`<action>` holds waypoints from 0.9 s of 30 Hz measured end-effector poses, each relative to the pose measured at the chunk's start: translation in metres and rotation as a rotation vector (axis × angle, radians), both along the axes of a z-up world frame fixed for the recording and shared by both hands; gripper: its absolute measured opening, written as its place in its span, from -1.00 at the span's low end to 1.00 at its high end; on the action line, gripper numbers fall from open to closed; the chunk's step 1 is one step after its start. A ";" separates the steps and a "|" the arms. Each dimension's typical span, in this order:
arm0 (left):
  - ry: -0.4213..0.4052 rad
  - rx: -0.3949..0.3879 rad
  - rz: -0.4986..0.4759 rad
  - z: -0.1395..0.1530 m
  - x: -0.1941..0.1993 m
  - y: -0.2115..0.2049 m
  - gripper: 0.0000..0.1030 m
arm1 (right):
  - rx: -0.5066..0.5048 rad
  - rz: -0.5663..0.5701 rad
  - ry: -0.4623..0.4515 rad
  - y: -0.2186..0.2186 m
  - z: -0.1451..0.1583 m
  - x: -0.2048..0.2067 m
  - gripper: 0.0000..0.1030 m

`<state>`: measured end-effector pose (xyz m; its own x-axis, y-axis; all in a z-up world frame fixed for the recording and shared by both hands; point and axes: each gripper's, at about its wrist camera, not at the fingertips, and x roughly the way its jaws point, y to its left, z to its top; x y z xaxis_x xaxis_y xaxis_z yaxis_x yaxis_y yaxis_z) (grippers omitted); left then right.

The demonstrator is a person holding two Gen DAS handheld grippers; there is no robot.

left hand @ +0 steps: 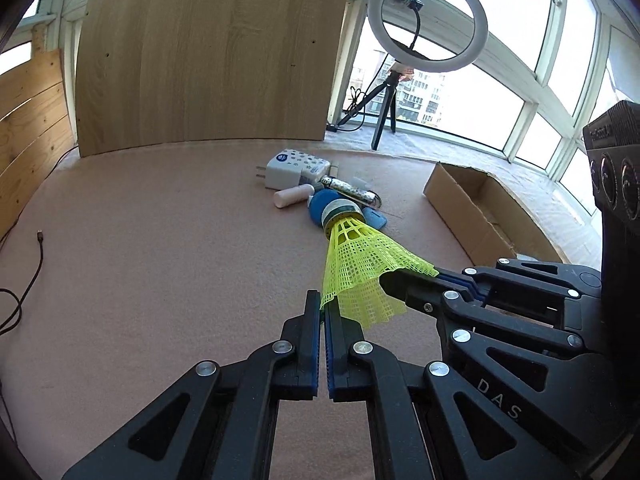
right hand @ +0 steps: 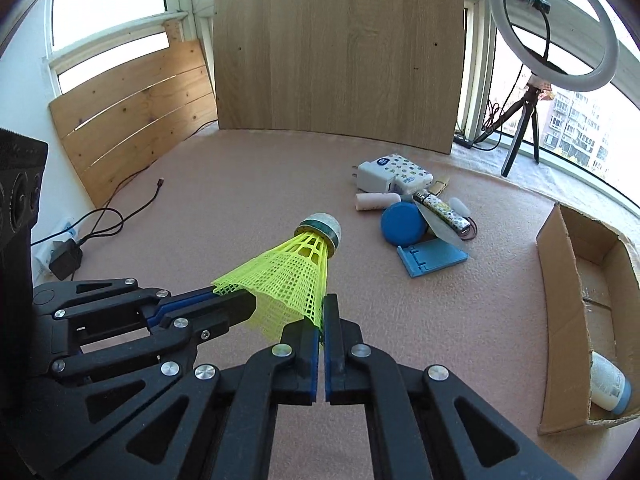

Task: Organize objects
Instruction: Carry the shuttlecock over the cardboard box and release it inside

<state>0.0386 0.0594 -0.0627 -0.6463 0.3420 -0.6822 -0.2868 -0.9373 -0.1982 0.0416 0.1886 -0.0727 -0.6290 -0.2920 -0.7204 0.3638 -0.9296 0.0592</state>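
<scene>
Both the left gripper and right gripper pinch the yellow shuttlecock's skirt above the pink table; one should probably release before carrying it to the cardboard box.

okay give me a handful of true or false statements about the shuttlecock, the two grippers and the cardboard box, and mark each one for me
1. Both grippers pinch the skirt of the yellow shuttlecock. True: the left gripper and the right gripper are each shut on its mesh edge.
2. The shuttlecock lies flat on the pink mat. False: it is held up, cork end pointing away from the grippers.
3. The cardboard box is empty. False: a white bottle with a blue cap lies in it.
4. The blue round disc sits in the pile outside the box. True.
5. The white charger is in the box. False: it rests on the mat with the pile.
</scene>
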 end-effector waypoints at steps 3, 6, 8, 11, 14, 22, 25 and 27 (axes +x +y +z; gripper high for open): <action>0.006 -0.004 -0.014 0.007 -0.004 0.012 -0.97 | -0.011 -0.014 0.014 0.012 0.006 0.000 -0.97; 0.011 -0.014 -0.036 0.013 -0.007 0.028 -0.97 | -0.021 -0.032 0.022 0.027 0.009 -0.001 -0.97; 0.012 -0.020 -0.056 0.016 -0.010 0.041 -0.97 | -0.026 -0.047 0.024 0.037 0.010 -0.003 -0.97; 0.016 -0.030 -0.093 0.020 -0.017 0.065 -0.97 | -0.038 -0.081 0.027 0.057 0.011 -0.006 -0.97; 0.015 -0.038 -0.138 0.023 -0.021 0.092 -0.97 | -0.047 -0.122 0.032 0.082 0.012 -0.009 -0.97; 0.014 -0.048 -0.258 0.027 -0.042 0.180 -0.97 | -0.052 -0.238 0.039 0.160 0.014 -0.020 -0.97; 0.012 -0.053 -0.304 0.027 -0.046 0.216 -0.97 | -0.053 -0.283 0.036 0.193 0.013 -0.022 -0.97; 0.007 -0.055 -0.332 0.025 -0.051 0.242 -0.97 | -0.056 -0.312 0.029 0.216 0.011 -0.023 -0.97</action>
<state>-0.0122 0.3009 -0.0376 -0.5110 0.4971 -0.7013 -0.5793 -0.8019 -0.1464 0.0191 0.4042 -0.0614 -0.7148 -0.1207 -0.6888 0.0643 -0.9922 0.1070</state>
